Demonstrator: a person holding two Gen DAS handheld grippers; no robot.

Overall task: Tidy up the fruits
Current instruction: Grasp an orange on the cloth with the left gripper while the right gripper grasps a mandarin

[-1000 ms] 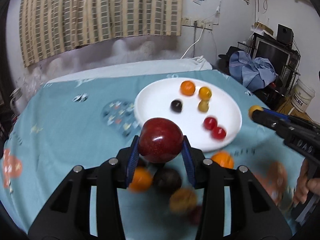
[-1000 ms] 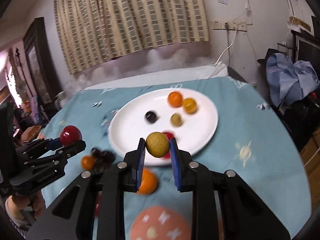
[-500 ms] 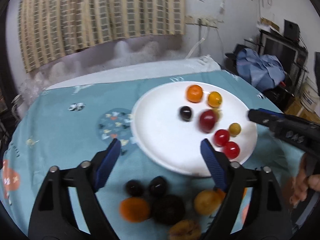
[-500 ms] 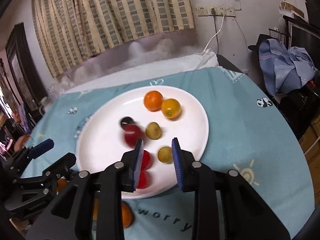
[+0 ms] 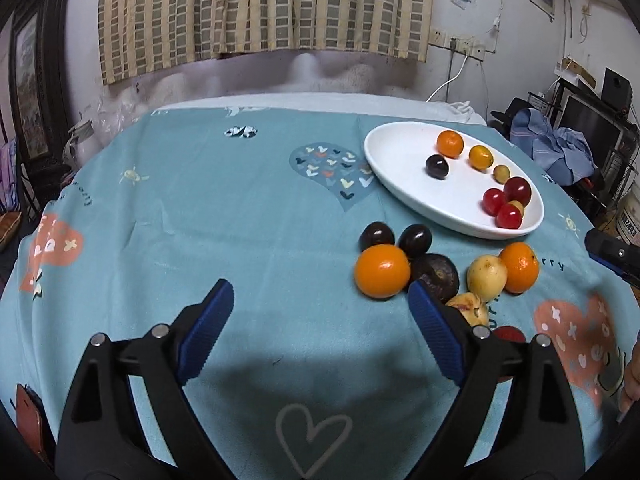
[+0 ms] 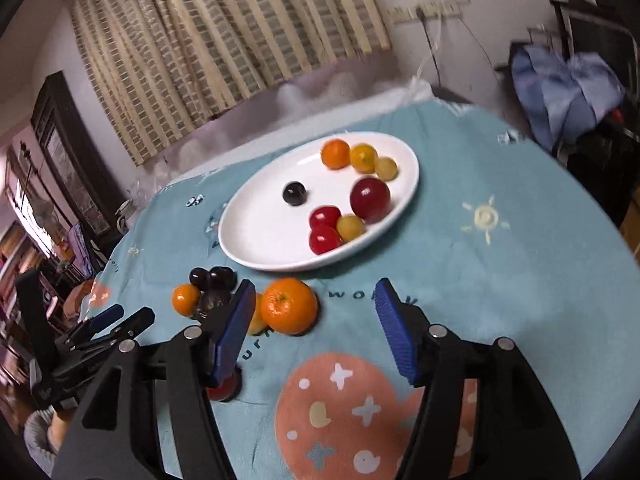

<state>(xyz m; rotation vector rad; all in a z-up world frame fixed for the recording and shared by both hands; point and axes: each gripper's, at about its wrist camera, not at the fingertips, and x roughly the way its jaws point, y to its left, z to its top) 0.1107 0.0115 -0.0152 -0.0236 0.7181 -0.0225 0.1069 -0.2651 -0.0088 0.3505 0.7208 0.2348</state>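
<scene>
A white plate (image 5: 404, 184) (image 6: 256, 236) holds several small fruits, among them a dark red plum (image 6: 370, 199) (image 5: 517, 191), an orange (image 6: 336, 153) and a dark grape (image 6: 295, 193). A pile of loose fruit lies on the cloth before the plate: a big orange (image 5: 382, 271), a mandarin (image 6: 289, 305) (image 5: 519, 267), dark plums (image 5: 415, 241) and a yellow fruit (image 5: 487, 277). My left gripper (image 5: 320, 332) is open and empty, left of the pile. My right gripper (image 6: 314, 328) is open and empty, just right of the mandarin.
A teal patterned tablecloth (image 5: 208, 208) covers the round table. Blue clothes (image 5: 552, 152) lie on furniture at the right. A striped curtain (image 5: 260, 8) hangs behind. The right gripper's tip (image 5: 612, 252) shows at the right edge of the left view.
Both grippers let go their fruit onto the plate: the left its red plum, the right its yellow-green fruit. Both have opened wide and pulled back toward the loose pile.
</scene>
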